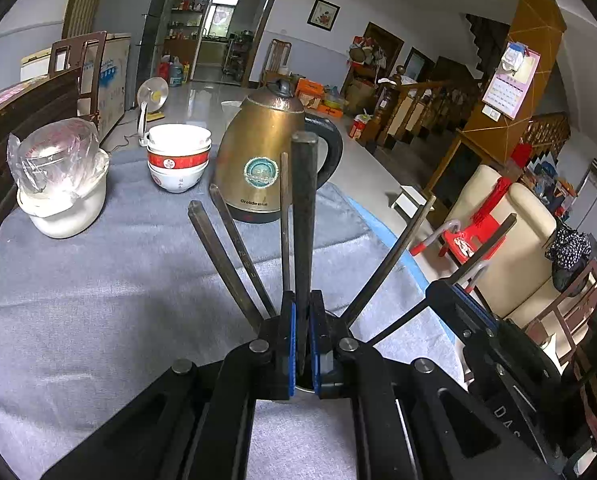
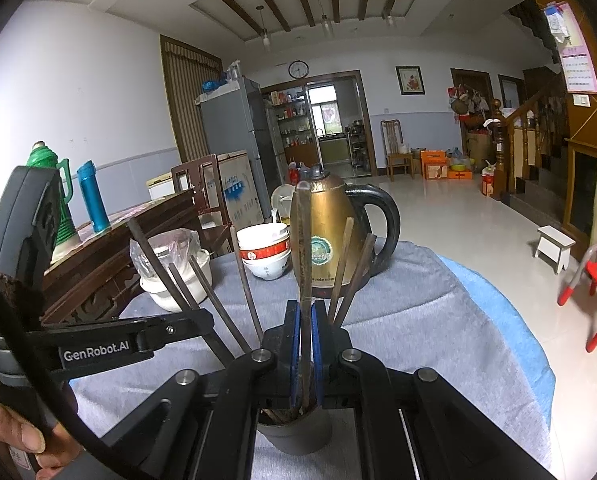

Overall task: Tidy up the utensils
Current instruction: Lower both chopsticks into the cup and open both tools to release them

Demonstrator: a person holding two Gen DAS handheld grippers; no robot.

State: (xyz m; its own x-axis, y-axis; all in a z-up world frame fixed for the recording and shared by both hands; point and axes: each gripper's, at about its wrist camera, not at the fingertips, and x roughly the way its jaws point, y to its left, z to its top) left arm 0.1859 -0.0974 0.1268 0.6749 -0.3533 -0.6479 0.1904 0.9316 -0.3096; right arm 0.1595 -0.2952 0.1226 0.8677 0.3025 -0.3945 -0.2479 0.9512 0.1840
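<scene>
Both tongs, left (image 1: 303, 336) and right (image 2: 306, 340), each pinch a chopstick (image 1: 304, 216) upright over the holder cup (image 2: 294, 432) already holding several chopsticks (image 2: 222, 312); nearly done, release left.

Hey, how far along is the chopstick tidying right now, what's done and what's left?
Several chopsticks already stand in the grey cup. In hand: the left tongs and the right tongs are each shut on a chopstick standing upright over the cup. Left: let both go into it. No loose chopsticks show on the cloth.
</scene>
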